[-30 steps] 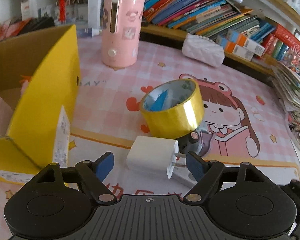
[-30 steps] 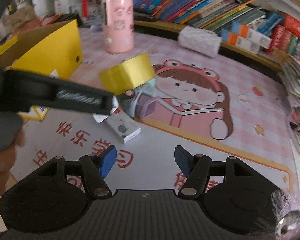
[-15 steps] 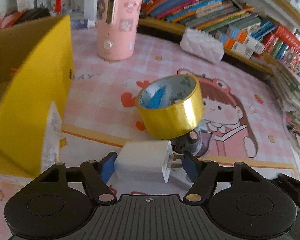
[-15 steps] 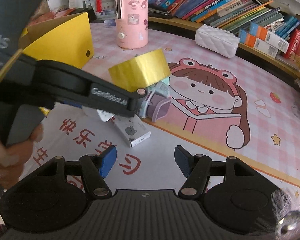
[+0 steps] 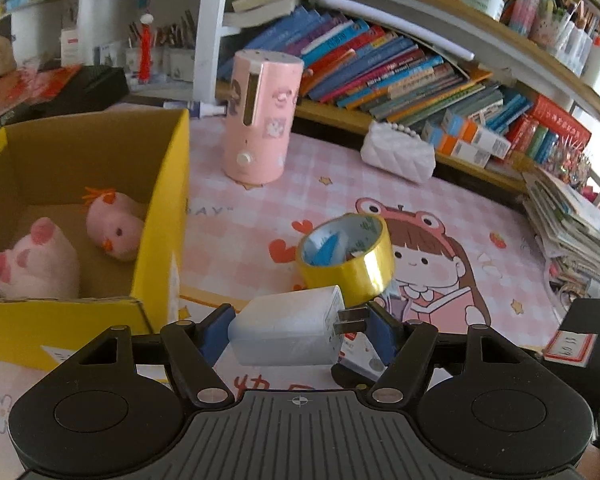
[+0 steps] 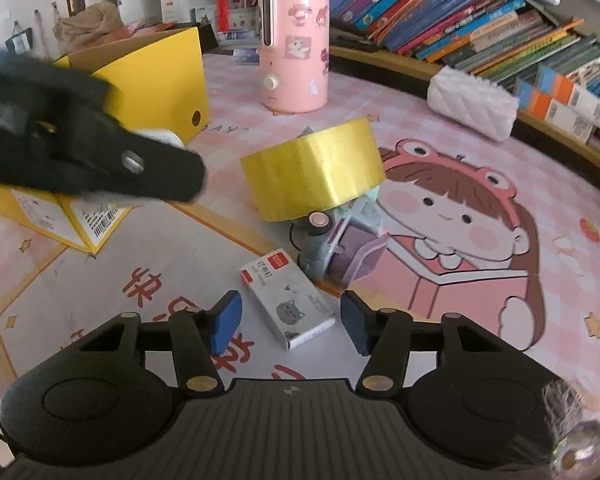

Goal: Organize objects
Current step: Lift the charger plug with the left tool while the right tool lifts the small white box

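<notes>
My left gripper [image 5: 298, 330] is shut on a white plug charger [image 5: 288, 330] and holds it above the mat, right of the yellow cardboard box [image 5: 162, 216]. The box holds two pink plush toys [image 5: 40, 260]. A roll of yellow tape [image 5: 346, 258] lies beyond the charger, leaning on a toy car [image 6: 340, 236]. My right gripper [image 6: 292, 322] is open, low over a small white staple box [image 6: 288, 306]. The tape [image 6: 314, 174] and the yellow box [image 6: 156, 80] also show in the right wrist view, where the left gripper [image 6: 100, 152] crosses at the left.
A pink cylindrical humidifier [image 5: 260, 116] stands at the back of the pink cartoon mat [image 5: 440, 216]. A white quilted pouch [image 5: 398, 156] lies by the bookshelf [image 5: 400, 76]. A stack of papers [image 5: 572, 224] sits at the right edge.
My left gripper closed on the charger and lifted it off the mat, rising so the box's inside shows. My right gripper moved forward toward the staple box.
</notes>
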Action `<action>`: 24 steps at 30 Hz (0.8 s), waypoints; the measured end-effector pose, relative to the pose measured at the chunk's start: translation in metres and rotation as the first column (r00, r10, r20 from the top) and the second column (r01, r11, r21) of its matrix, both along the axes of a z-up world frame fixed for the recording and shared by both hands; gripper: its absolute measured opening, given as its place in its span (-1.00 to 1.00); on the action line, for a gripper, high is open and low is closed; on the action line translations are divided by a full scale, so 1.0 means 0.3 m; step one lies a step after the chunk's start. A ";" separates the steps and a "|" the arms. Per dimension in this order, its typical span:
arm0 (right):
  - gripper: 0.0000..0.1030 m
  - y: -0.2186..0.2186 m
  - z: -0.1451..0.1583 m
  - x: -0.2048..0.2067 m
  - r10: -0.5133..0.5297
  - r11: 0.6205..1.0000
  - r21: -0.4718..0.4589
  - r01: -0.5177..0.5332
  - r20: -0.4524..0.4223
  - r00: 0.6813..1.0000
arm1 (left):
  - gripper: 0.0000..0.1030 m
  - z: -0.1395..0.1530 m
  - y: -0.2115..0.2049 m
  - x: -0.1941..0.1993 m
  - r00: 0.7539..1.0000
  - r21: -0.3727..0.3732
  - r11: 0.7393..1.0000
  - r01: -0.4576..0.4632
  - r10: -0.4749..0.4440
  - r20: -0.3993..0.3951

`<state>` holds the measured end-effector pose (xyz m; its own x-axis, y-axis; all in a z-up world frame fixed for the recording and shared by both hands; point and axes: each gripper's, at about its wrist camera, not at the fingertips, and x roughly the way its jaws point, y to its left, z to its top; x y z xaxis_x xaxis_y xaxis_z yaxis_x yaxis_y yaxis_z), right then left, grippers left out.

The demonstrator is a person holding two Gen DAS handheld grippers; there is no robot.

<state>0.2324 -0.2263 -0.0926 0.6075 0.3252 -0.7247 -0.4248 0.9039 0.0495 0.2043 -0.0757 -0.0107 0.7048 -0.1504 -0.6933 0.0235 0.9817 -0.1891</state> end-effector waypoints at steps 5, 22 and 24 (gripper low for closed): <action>-0.39 -0.009 0.005 -0.014 -0.007 1.000 0.008 0.007 -0.001 1.000 | 0.37 0.010 0.016 -0.025 1.000 -0.021 1.000 0.001 -0.001 0.012; -0.46 -0.052 0.163 -0.226 -0.278 0.951 0.091 0.296 -0.168 0.946 | 0.37 0.034 0.123 -0.178 0.998 -0.148 0.988 0.049 -0.043 0.045; -0.46 -0.031 0.182 -0.262 -0.292 0.948 0.090 0.306 -0.143 0.946 | 0.36 0.032 0.148 -0.198 0.998 -0.164 0.985 0.048 -0.041 0.043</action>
